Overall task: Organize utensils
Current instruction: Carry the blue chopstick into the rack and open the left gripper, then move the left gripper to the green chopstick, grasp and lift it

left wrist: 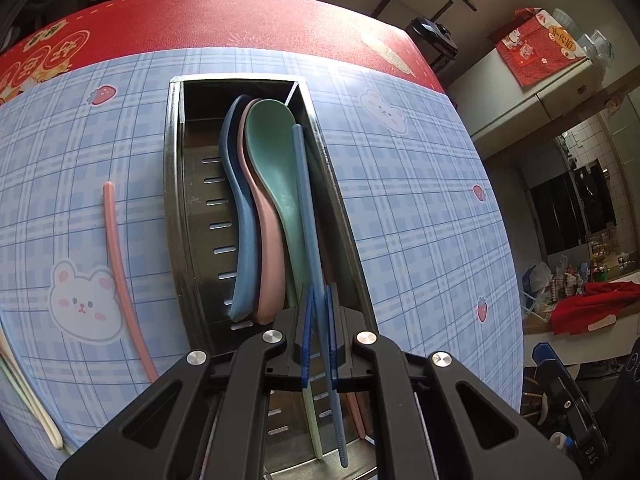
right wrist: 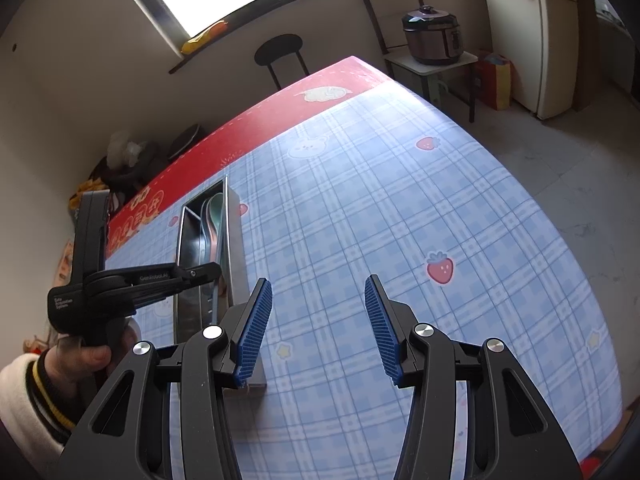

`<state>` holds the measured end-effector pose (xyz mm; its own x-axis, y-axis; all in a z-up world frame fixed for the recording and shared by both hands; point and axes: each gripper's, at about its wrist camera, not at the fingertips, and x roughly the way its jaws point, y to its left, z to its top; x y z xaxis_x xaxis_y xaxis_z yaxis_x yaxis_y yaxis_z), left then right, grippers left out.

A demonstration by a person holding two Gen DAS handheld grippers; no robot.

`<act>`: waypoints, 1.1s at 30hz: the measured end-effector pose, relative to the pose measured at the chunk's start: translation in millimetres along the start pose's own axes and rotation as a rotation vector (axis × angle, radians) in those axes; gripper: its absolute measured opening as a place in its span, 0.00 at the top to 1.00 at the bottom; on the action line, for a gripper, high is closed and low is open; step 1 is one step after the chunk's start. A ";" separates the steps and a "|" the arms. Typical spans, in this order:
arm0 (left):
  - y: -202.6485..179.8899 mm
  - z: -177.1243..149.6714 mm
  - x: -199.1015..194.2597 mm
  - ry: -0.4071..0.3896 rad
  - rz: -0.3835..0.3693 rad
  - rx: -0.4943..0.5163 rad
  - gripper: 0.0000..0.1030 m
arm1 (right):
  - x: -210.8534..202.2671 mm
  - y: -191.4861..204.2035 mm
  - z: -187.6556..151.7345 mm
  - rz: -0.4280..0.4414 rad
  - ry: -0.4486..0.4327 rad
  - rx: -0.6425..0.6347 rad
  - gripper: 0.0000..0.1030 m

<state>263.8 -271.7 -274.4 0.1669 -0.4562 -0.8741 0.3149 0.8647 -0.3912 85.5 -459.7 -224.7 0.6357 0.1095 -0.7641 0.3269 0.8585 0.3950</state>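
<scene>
The left tool has its blue pads pressed in on a blue chopstick, gripping it partway along so that the long front end reaches ahead over the metal tray and the back end passes between the fingers toward the camera; holding it lengthwise like this lines it up with the tray's long axis, which looks like the way to lay it down beside the other pieces. Inside the tray three spoons nest on their sides against one another, a dark blue spoon, a pink spoon and a green spoon, stacked to save room and leaving a narrow lane along the right wall for chopsticks. The chopstick sits over that lane, though whether its tip already rests on the tray floor is hard to judge through the fisheye. A pink chopstick lies on the plaid surface to the left of the tray, and a cream-coloured utensil lies at the far left edge, both apparently waiting their turn. The right tool hangs spread and empty above the bare cloth, to the right of the tray, probably kept clear so the left can work.
</scene>
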 end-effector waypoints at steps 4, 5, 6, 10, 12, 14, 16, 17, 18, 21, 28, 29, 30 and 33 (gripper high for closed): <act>-7.3 1.1 -4.3 0.000 -0.043 0.044 0.93 | -0.6 4.8 -0.2 0.005 -0.002 0.001 0.54; -8.3 -0.1 -8.1 -0.008 -0.049 0.055 0.93 | -0.7 6.7 -0.1 0.007 -0.003 -0.001 0.54; -8.7 -0.8 -12.5 -0.017 -0.053 0.063 0.92 | -0.8 8.8 0.1 0.010 -0.004 -0.003 0.54; -4.9 -7.1 -37.2 -0.071 -0.037 0.094 0.91 | -1.0 21.1 0.0 0.025 -0.007 -0.015 0.54; -0.4 -11.5 -52.7 -0.107 -0.016 0.108 0.91 | -1.0 27.9 -0.9 0.034 -0.007 -0.023 0.54; 5.2 -17.4 -69.1 -0.143 0.004 0.113 0.91 | -0.8 35.3 -1.7 0.042 -0.007 -0.032 0.54; 13.8 -23.6 -85.9 -0.177 0.022 0.111 0.91 | -1.1 42.7 -3.7 0.051 -0.007 -0.038 0.54; 18.6 -27.2 -94.5 -0.194 0.033 0.109 0.91 | -1.2 46.4 -4.6 0.057 -0.007 -0.041 0.54; 23.7 -30.9 -102.9 -0.210 0.044 0.107 0.91 | -1.3 50.2 -5.6 0.062 -0.006 -0.044 0.54; 41.4 -40.9 -128.0 -0.250 0.079 0.087 0.91 | -1.5 62.4 -8.4 0.077 -0.004 -0.058 0.54; 82.1 -68.3 -179.8 -0.342 0.164 0.031 0.88 | -2.9 94.0 -13.6 0.103 -0.002 -0.103 0.54; 86.7 -72.8 -187.5 -0.359 0.177 0.026 0.87 | -3.5 98.8 -14.6 0.105 -0.004 -0.117 0.54; 90.9 -77.4 -194.7 -0.374 0.188 0.023 0.86 | -4.1 103.9 -15.9 0.105 -0.006 -0.131 0.54; 102.8 -91.9 -213.2 -0.411 0.219 0.011 0.84 | -4.8 118.6 -19.8 0.109 -0.008 -0.168 0.54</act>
<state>174.7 -66.3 -154.7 0.5863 -0.3106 -0.7481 0.2407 0.9486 -0.2053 107.4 -348.4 -184.3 0.6667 0.2030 -0.7171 0.1350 0.9134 0.3840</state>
